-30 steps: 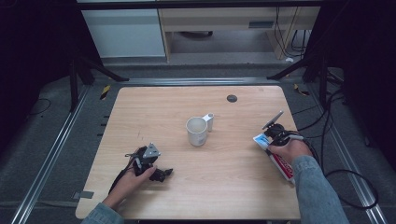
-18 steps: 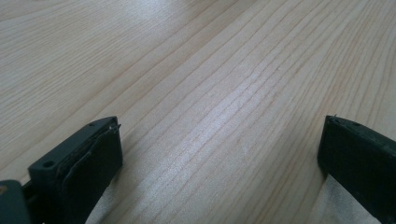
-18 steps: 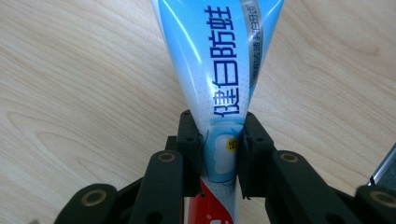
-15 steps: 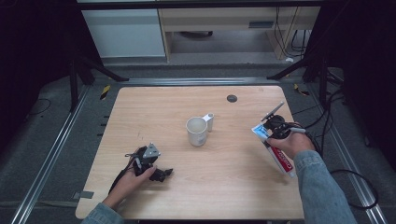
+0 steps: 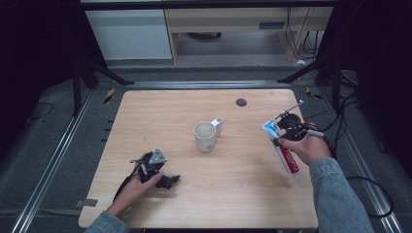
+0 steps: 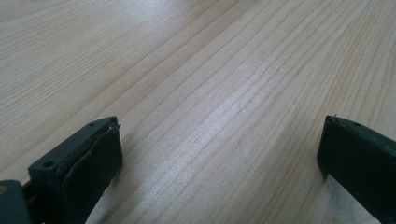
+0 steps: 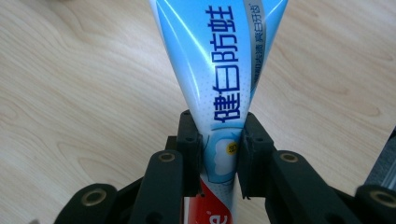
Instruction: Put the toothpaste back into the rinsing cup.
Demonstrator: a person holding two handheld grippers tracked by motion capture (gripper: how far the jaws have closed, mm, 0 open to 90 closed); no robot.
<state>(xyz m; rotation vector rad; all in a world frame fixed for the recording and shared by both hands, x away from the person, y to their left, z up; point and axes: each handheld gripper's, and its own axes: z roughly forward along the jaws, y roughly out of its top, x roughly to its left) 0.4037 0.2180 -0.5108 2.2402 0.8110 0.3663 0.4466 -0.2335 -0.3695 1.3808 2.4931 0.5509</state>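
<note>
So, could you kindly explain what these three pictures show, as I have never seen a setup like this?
A person sits at a wooden table with a hand-held two-jaw gripper in each hand. One picture looks down from above; each of the other two comes from a camera riding on one gripper. The left gripper rests low over bare wood, jaws apart and holding nothing. The right gripper is clamped on a blue, white and red toothpaste tube. A white mug stands mid-table, and a small dark disc lies near the far edge.

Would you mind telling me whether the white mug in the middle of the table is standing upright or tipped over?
Upright: in the high view the mug stands on the table with its round mouth facing up.
</note>
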